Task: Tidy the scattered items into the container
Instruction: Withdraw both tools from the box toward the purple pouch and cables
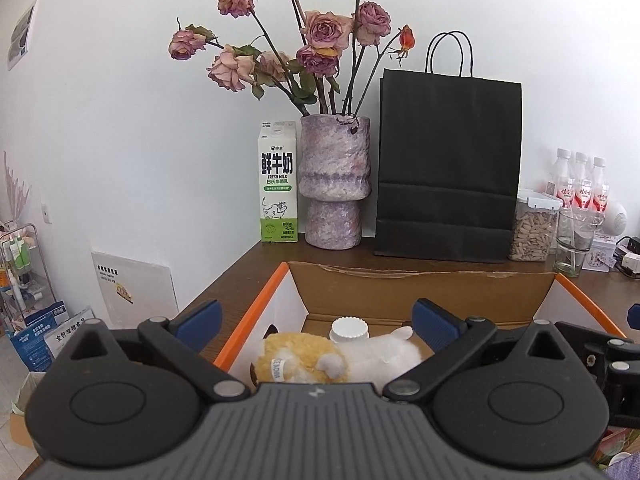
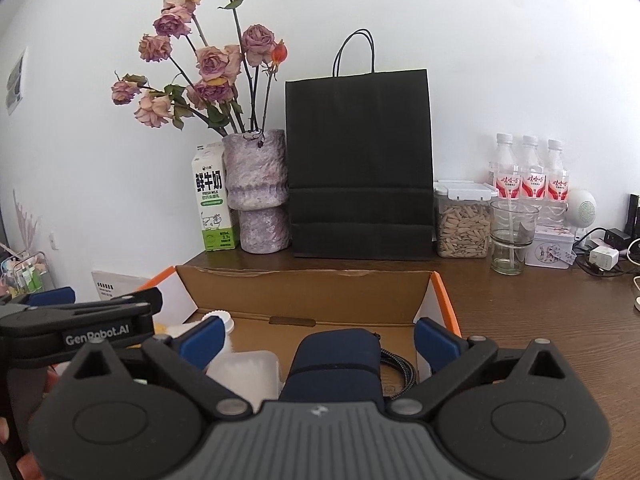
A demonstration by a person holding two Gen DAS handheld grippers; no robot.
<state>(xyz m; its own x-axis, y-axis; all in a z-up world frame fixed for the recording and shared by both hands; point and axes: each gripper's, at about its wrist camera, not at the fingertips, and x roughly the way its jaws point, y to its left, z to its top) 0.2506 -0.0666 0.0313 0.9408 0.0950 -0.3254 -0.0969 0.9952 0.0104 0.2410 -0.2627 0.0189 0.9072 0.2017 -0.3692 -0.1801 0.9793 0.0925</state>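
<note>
Across the lower middle of both views sits the cardboard box, the largest of the task's things: an open carton with orange-edged side flaps, resting on the brown table. It looks stiff but light, so I judge it would slide if pushed; best steadied at a side wall.

In the lower centre of the right wrist view, inside the box, lies a dark blue pouch, apparently soft fabric with some bulk. It should give under the pads, so a grip across its middle seems safest. To its right a braided cable trails along the box floor: limp, likely to snag or dangle.

In the lower centre of the left wrist view a plush toy, yellow and white, rests in the box: very light, squashy, easy to pinch anywhere on the body. Left of the pouch in the right view is a translucent plastic tub, probably smooth and slippery; take it across its short sides.

Smallest, a white ribbed cap of a bottle stands behind the toy; hard, grippable by its ridges.

The left gripper and right gripper both stand spread wide above the box, nothing pressed between the pads.
</note>
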